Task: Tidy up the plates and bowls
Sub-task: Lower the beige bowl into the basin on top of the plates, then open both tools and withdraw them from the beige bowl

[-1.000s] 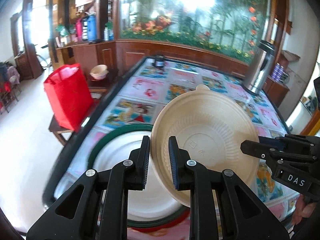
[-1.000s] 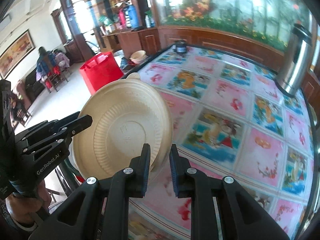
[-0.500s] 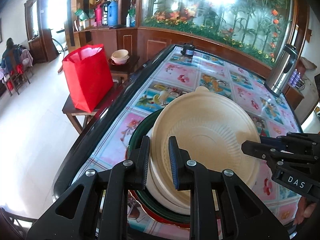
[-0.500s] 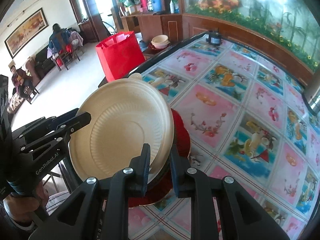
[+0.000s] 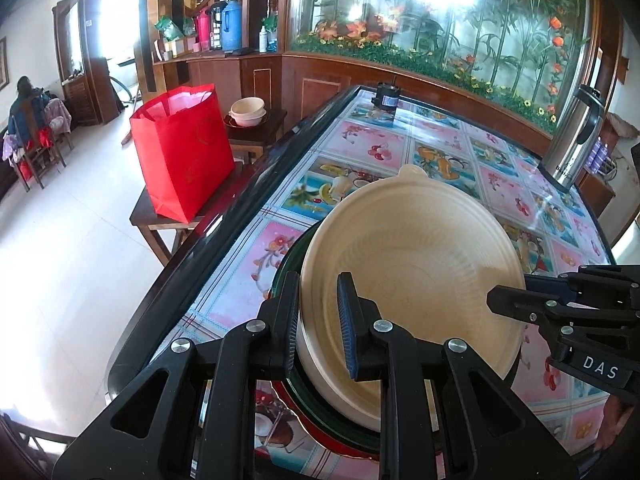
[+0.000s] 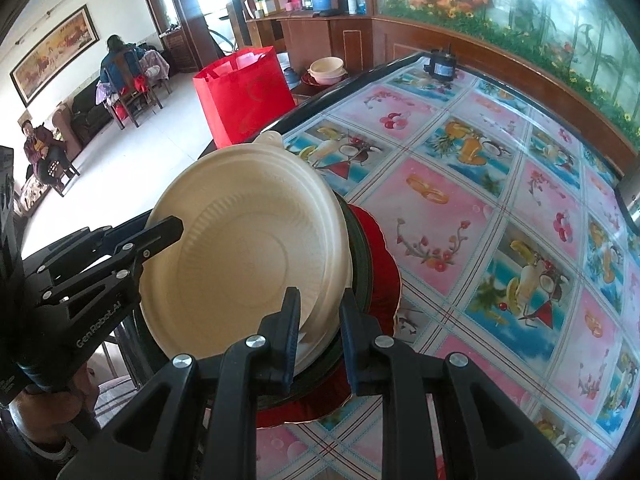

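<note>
A cream paper bowl (image 5: 416, 264) sits on a stack: a green-rimmed plate (image 5: 288, 264) over a red plate (image 6: 380, 264). It also shows in the right wrist view (image 6: 248, 256). My left gripper (image 5: 318, 324) straddles the bowl's near rim, jaws parted a little wider than the rim. My right gripper (image 6: 320, 336) straddles the opposite rim the same way. Each gripper shows in the other's view.
The stack stands at the near left corner of a table with a fruit-print cloth (image 5: 440, 148). A steel thermos (image 5: 572, 144) stands far right, a small black motor (image 5: 386, 98) at the far end. A red bag (image 5: 182, 148) and bowls (image 5: 247, 112) rest on side tables.
Both grippers carried the bowl down from a tilted hold in the air onto the plate stack. Their jaws have opened slightly around the rim.
</note>
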Demonstrator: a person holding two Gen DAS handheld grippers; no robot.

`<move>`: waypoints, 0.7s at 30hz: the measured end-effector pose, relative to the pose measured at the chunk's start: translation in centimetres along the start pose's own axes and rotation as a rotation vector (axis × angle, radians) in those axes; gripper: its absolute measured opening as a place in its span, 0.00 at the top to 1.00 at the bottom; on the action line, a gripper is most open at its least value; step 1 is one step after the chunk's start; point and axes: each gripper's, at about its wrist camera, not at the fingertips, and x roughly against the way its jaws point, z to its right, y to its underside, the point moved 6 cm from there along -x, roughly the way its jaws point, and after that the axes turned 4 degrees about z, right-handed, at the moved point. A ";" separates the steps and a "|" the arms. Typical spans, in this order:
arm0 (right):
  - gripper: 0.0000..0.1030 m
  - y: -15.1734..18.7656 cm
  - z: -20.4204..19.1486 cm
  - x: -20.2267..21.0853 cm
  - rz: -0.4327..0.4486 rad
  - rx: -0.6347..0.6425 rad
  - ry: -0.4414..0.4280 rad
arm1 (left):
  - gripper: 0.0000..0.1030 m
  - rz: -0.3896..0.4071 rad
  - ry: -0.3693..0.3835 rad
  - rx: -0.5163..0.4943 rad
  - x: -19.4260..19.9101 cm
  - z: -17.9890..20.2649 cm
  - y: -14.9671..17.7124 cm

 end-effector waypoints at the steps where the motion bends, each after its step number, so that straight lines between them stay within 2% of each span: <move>1: 0.79 0.0 0.1 0.0 0.000 -0.004 -0.004 | 0.82 0.001 0.003 0.001 -0.1 0.0 0.1; 13: 0.69 0.1 -0.2 0.7 0.018 -0.002 -0.003 | 0.81 0.018 0.000 0.019 0.4 -0.3 -0.3; 15: 0.68 0.1 -0.1 0.8 0.022 -0.002 0.001 | 0.70 0.027 -0.011 0.018 0.7 -0.4 -0.5; 17: 0.67 0.1 -0.1 1.0 0.028 -0.002 0.005 | 0.38 0.042 -0.021 0.015 1.1 -0.3 -0.6; 18: 0.65 0.2 -0.1 1.1 0.032 -0.003 0.008 | 0.34 0.054 -0.018 0.014 1.4 -0.3 -0.7; 21: 0.60 0.3 0.0 1.7 0.052 -0.005 0.017 | 0.34 0.074 -0.015 0.017 2.1 -0.3 -0.9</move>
